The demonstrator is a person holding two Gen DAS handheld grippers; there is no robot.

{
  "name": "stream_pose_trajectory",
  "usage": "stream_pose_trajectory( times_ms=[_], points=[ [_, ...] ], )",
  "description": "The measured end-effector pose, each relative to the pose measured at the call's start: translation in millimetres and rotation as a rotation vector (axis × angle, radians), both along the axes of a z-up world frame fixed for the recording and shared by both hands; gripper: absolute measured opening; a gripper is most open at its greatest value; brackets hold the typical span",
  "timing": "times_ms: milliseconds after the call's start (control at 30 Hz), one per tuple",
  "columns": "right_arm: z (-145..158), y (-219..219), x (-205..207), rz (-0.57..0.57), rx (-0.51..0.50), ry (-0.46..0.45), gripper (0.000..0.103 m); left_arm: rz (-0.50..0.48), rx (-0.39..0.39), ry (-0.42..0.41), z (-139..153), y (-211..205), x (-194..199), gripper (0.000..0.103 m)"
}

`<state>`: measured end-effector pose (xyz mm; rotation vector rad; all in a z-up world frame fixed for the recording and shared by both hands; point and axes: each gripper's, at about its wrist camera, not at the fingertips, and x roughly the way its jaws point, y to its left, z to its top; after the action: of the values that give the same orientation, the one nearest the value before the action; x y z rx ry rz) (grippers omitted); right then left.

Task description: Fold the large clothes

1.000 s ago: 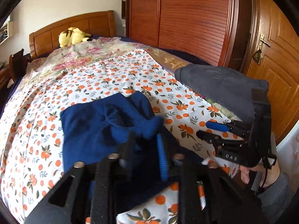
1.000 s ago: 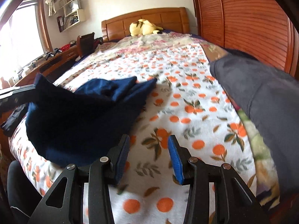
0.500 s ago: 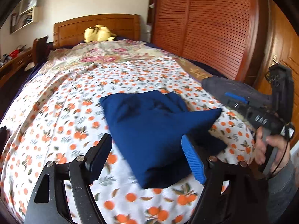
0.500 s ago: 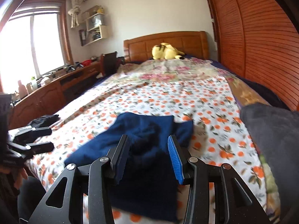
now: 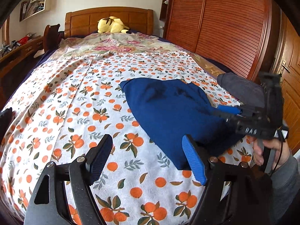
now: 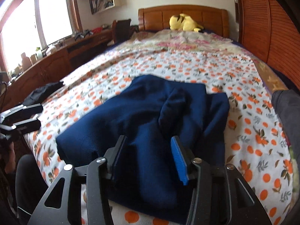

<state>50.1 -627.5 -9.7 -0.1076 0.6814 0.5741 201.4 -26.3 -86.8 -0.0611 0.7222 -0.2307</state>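
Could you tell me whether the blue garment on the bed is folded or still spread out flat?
Folded, though loosely: the blue garment lies as a compact doubled bundle with a rumpled ridge on top, on the orange-print sheet. Neither pair of tongs holds it.

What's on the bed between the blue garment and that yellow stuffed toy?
Nothing: only bare bedding, the orange-print sheet then a floral cover, separates the blue garment from the yellow plush, in both views.

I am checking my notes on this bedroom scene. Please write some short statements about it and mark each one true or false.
1. The dark blue fleece garment lies on the orange-print white bedsheet. True.
2. The left claw is clamped on the garment. False: it stands open over the sheet.
3. A yellow plush toy rests by the wooden headboard. True.
4. The right claw grips a red towel. False: it grips nothing; it is open above the blue garment.
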Motion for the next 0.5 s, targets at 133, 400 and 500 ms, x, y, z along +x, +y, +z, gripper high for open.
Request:
stream_pose_trajectory(
  times_ms=[133, 400, 500],
  points=[
    [-15, -3, 5, 0.005, 0.003, 0.057, 0.057, 0.002, -0.012, 0.013, -7, 3, -2, 0.077],
    [-20, -7, 25, 0.053, 0.110, 0.139, 0.044, -0.006, 0.015, 0.018, -11, -2, -4, 0.077],
    [-19, -5, 24, 0.081, 0.105, 0.129, 0.024, -0.009, 0.021, 0.016, -10, -6, -3, 0.077]
  ],
)
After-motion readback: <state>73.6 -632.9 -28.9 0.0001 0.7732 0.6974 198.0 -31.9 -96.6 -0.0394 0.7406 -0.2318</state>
